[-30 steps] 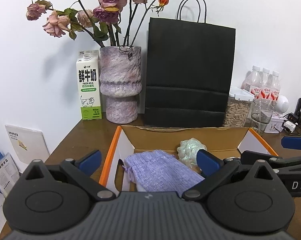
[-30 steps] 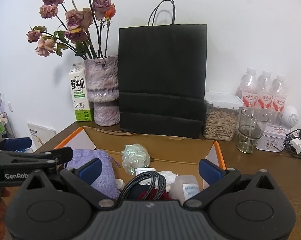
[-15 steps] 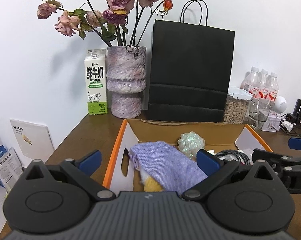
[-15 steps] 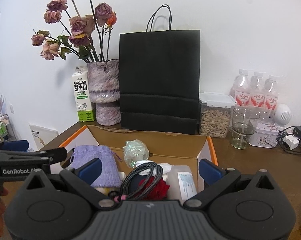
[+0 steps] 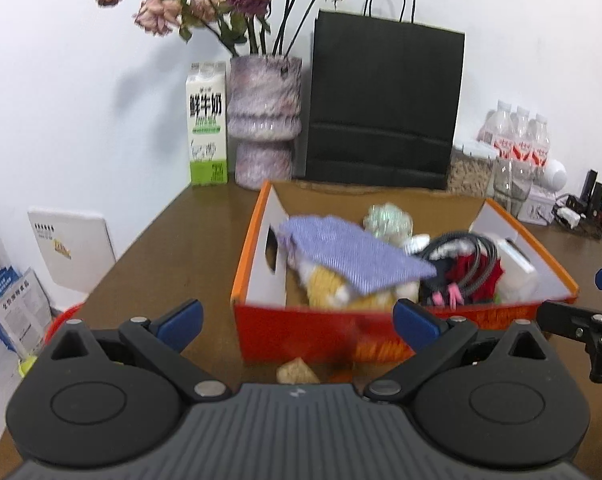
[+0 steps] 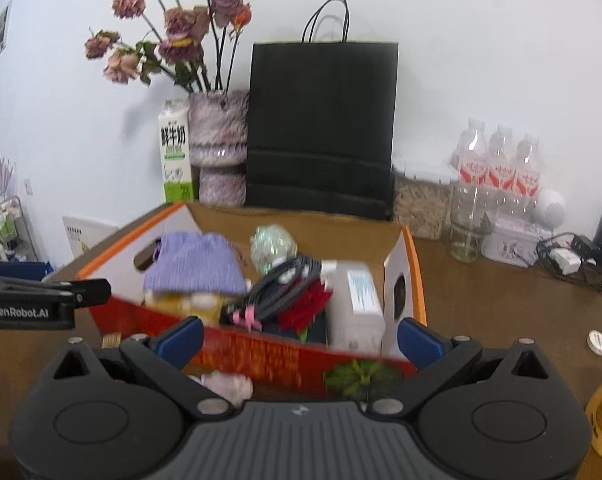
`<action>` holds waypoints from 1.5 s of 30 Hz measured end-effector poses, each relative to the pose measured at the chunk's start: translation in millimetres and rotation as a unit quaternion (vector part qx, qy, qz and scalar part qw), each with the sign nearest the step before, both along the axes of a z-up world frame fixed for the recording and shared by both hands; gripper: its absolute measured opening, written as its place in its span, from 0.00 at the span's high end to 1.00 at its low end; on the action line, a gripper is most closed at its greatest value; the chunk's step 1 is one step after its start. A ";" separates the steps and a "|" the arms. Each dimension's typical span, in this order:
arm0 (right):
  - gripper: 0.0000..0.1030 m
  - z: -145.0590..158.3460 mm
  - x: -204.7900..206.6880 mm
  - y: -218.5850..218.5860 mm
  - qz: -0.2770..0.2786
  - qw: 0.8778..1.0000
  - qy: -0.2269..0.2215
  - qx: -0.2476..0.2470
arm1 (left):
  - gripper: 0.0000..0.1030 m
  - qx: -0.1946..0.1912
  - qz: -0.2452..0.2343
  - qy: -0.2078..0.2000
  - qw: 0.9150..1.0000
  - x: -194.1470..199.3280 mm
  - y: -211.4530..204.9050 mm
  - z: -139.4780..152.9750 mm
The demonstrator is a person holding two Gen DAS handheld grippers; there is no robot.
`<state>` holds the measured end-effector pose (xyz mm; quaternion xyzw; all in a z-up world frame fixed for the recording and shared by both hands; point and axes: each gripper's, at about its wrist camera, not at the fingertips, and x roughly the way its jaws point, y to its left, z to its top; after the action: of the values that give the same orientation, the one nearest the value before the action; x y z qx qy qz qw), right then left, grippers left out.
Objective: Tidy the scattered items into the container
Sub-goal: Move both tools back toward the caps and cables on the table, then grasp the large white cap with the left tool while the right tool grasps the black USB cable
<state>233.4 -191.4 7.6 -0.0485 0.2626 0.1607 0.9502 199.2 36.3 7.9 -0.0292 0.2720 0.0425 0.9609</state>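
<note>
An orange cardboard box (image 5: 257,328) (image 6: 261,356) stands on the brown table with its flaps open. Inside lie a purple knitted pouch (image 5: 353,258) (image 6: 197,266), a pale green ball (image 5: 387,220) (image 6: 271,246), a coiled black cable (image 5: 461,258) (image 6: 279,286), something red and a white bottle (image 6: 357,300). My left gripper (image 5: 297,320) hovers open in front of the box, nothing between its fingers. My right gripper (image 6: 299,334) is open too, before the box's right half. On the table in front of the box lie a small tan item (image 5: 297,370), a pale pink item (image 6: 227,386) and a green spiky item (image 6: 361,376).
Behind the box stand a milk carton (image 5: 207,122), a vase of dried roses (image 5: 265,120), a black paper bag (image 5: 383,106), a seed jar (image 6: 419,204), a glass (image 6: 469,224) and water bottles (image 6: 497,160). Cables (image 6: 573,260) lie at right. A white cap (image 6: 597,342) rests nearby.
Both grippers have pulled back and away from the box, so its orange front and the loose items before it have come into view. Both stay open and empty.
</note>
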 end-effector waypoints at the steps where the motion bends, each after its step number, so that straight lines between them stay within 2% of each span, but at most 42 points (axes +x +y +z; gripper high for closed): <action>1: 0.00 -3.5 -4.0 -0.6 0.000 1.000 0.003 -0.002 | 0.00 -0.001 -0.002 0.002 1.000 -3.4 0.7 -2.2; 14: 0.00 -48.8 -47.8 -6.1 0.005 0.998 0.054 -0.015 | 0.00 -0.007 -0.041 0.050 0.998 -40.5 -3.6 -38.8; 21: 0.00 -72.1 -58.0 -3.4 0.008 0.996 0.085 -0.023 | 0.00 -0.004 -0.058 0.068 0.996 -48.8 -10.6 -54.6; 28: 0.00 -79.8 -56.3 -2.5 0.002 0.996 0.091 -0.019 | 0.00 0.003 -0.068 0.075 0.995 -46.5 -16.4 -62.3; 33: 0.00 -82.3 -54.8 -2.1 -0.002 0.997 0.080 -0.014 | 0.00 0.001 -0.067 0.084 0.994 -41.1 -16.5 -67.0; 41: 0.01 -82.9 -53.7 -1.4 0.000 0.997 0.080 -0.012 | 0.00 0.021 -0.073 0.084 0.994 -36.3 -24.1 -69.3; 43: 0.12 -82.2 -54.1 -1.9 0.001 0.997 0.075 -0.009 | 0.00 0.022 -0.074 0.084 0.993 -35.0 -24.8 -69.6; 45: 0.41 -80.0 -56.2 -2.0 0.005 0.998 0.063 -0.004 | 0.00 0.022 -0.075 0.084 0.993 -33.3 -25.8 -69.7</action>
<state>177.2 -193.5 -72.4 -0.0436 0.3228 0.1675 0.9305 165.9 10.4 -61.8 0.0160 0.3524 -0.0215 0.9355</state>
